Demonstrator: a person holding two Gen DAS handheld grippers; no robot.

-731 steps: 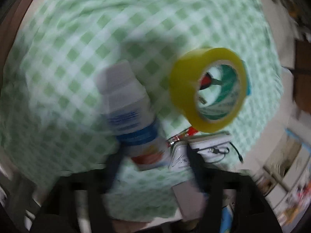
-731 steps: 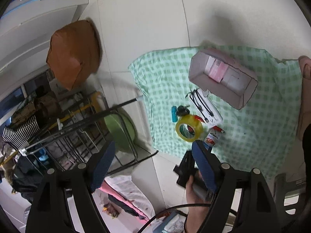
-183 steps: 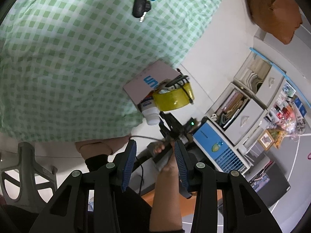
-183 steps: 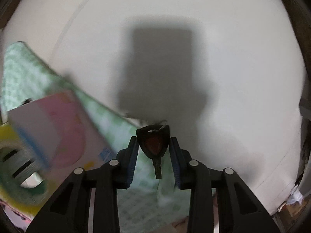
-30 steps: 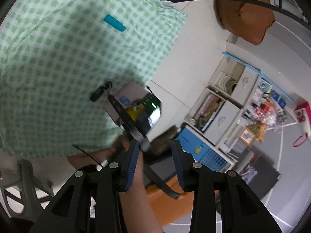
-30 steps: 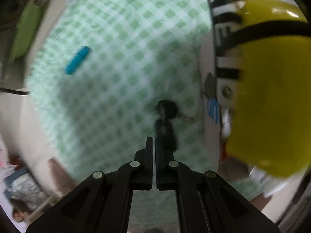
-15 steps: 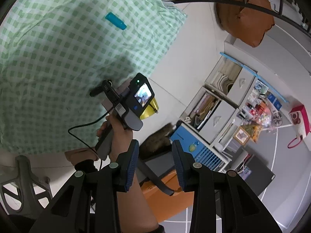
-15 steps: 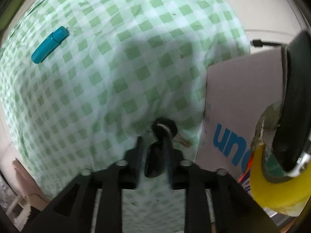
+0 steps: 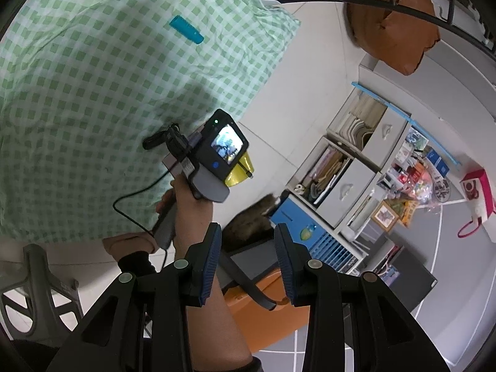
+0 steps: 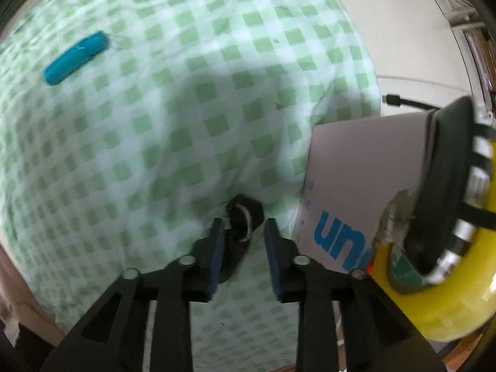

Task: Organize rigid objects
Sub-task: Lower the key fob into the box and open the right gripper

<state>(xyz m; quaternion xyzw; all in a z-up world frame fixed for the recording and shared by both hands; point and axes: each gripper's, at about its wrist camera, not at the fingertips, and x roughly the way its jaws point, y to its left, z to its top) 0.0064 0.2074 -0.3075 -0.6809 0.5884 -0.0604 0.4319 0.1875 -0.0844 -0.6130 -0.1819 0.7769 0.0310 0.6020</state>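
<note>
A black car key (image 10: 240, 232) sits between the spread fingers of my right gripper (image 10: 243, 241), just above the green checked cloth (image 10: 155, 124); I cannot tell whether it rests on the cloth. Right of it is a pale cardboard box (image 10: 356, 192) holding a yellow tape roll (image 10: 458, 294). A teal lighter (image 10: 76, 57) lies on the cloth at the upper left, and also shows in the left wrist view (image 9: 186, 29). My left gripper (image 9: 248, 257) is open and empty, held high above my right gripper's body (image 9: 214, 158).
The cloth (image 9: 93, 77) lies on a pale tiled floor. In the left wrist view there are grey drawer units (image 9: 356, 155), a brown cushion (image 9: 393, 15), an orange box (image 9: 263, 303), a cat (image 9: 251, 223) and a grey stool (image 9: 40, 276).
My right gripper's fingers have opened around the black key, which it held shut a second ago, and it has dropped closer to the cloth beside the box. My left gripper barely moved.
</note>
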